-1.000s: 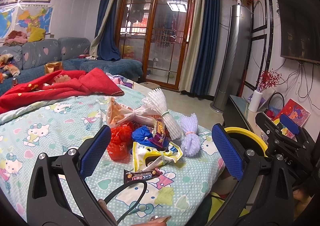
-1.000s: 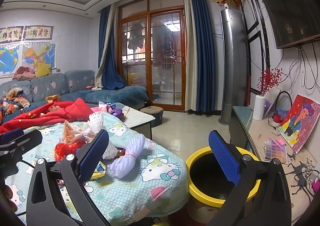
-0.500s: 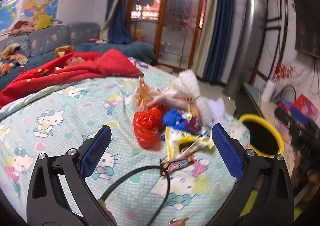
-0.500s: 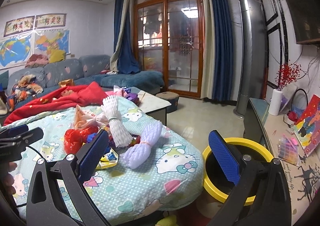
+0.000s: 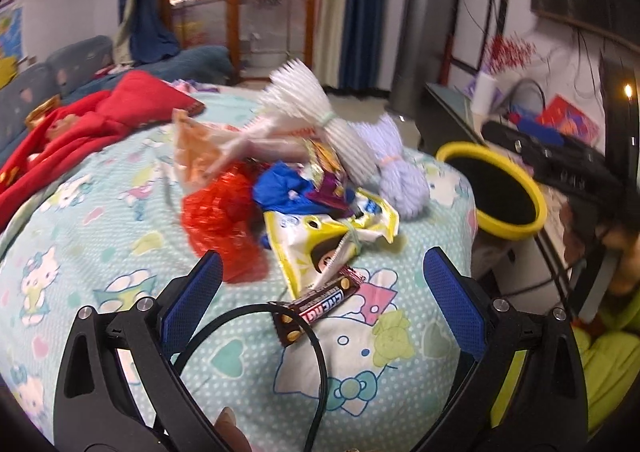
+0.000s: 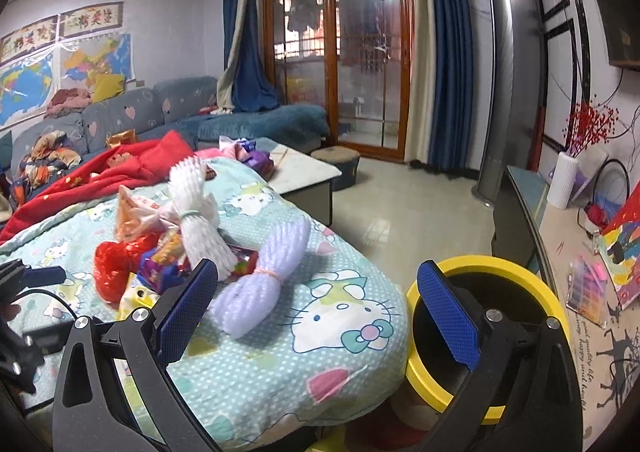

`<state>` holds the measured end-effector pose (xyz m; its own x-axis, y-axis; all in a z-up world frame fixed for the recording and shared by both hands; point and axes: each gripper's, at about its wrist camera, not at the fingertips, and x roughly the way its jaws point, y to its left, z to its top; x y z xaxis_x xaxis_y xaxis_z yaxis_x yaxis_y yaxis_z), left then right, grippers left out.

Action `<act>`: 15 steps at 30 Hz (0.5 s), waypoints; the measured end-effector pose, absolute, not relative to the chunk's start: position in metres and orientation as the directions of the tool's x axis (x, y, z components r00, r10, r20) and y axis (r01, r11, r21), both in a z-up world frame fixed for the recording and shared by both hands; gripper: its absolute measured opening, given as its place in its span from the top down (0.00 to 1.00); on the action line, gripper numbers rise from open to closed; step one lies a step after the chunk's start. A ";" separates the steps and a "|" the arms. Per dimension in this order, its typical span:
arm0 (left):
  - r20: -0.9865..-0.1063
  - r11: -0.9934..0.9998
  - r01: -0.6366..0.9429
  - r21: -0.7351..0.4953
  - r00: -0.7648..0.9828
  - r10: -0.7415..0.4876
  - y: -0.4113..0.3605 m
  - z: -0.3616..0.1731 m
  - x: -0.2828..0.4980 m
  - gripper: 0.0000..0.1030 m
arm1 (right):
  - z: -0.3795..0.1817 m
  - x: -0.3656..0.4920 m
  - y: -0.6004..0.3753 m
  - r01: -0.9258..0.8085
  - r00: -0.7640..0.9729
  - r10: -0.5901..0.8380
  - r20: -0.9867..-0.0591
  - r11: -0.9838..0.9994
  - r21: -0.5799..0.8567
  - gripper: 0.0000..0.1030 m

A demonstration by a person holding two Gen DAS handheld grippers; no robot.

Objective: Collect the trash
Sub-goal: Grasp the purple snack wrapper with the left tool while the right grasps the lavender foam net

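Trash pile (image 5: 304, 191) lies on the bed at twelve o'clock from the left tool (image 5: 320, 296) (both tools gape, holding nothing). Yellow bin (image 6: 480, 332) waits at three o'clock; nothing picked up yet.

Two bound foam-net bundles, white (image 5: 316, 119) and lilac (image 5: 400, 175); one brown candy-bar wrapper (image 5: 320, 306); one yellow-rimmed bin (image 5: 516, 228).

A mint polka-dot cat-print cloth (image 5: 100, 219) carries a red wrapper (image 5: 218, 219), a blue one at its two o'clock (image 5: 280, 191), lilac foam netting (image 6: 260, 276), beside a yellow-rimmed black bin (image 6: 516, 276).
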<state>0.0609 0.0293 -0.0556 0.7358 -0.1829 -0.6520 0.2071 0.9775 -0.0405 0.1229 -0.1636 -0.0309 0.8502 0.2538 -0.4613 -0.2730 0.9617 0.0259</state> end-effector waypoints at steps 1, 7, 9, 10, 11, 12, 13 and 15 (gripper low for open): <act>-0.670 0.975 0.218 -0.039 0.719 -0.188 0.027 -0.059 0.066 0.14 | -0.033 0.126 -0.164 -0.272 0.848 0.255 -0.465 0.962 0.031 0.06; -0.741 0.972 0.233 -0.024 0.649 -0.173 0.027 -0.076 0.081 0.34 | -0.041 0.147 -0.164 -0.277 0.825 0.266 -0.499 0.959 0.053 0.06; -0.756 0.972 0.231 -0.036 0.630 -0.177 0.030 -0.079 0.083 0.35 | -0.044 0.154 -0.162 -0.278 0.820 0.266 -0.507 0.959 0.054 0.06; -0.755 0.973 0.226 -0.052 0.629 -0.186 0.033 -0.079 0.084 0.35 | -0.045 0.157 -0.161 -0.278 0.818 0.267 -0.510 0.959 0.057 0.06; -0.752 0.973 0.218 -0.069 0.630 -0.195 0.035 -0.078 0.086 0.36 | -0.046 0.160 -0.160 -0.281 0.816 0.270 -0.512 0.958 0.059 0.06; -0.745 0.972 0.216 -0.092 0.633 -0.211 0.037 -0.076 0.088 0.37 | -0.047 0.162 -0.160 -0.280 0.815 0.270 -0.513 0.958 0.059 0.06; -0.741 0.971 0.216 -0.099 0.635 -0.217 0.036 -0.075 0.090 0.41 | -0.049 0.167 -0.158 -0.282 0.811 0.272 -0.518 0.957 0.061 0.07; -0.745 0.973 0.211 -0.094 0.634 -0.209 0.033 -0.075 0.096 0.43 | -0.054 0.177 -0.155 -0.284 0.795 0.273 -0.542 0.957 0.066 0.11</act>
<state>0.0959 0.0326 -0.0754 0.6335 -0.2095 -0.7448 0.2110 0.9729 -0.0941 0.1768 -0.1547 -0.0540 0.7947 0.2731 -0.5421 -0.2839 0.9566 0.0658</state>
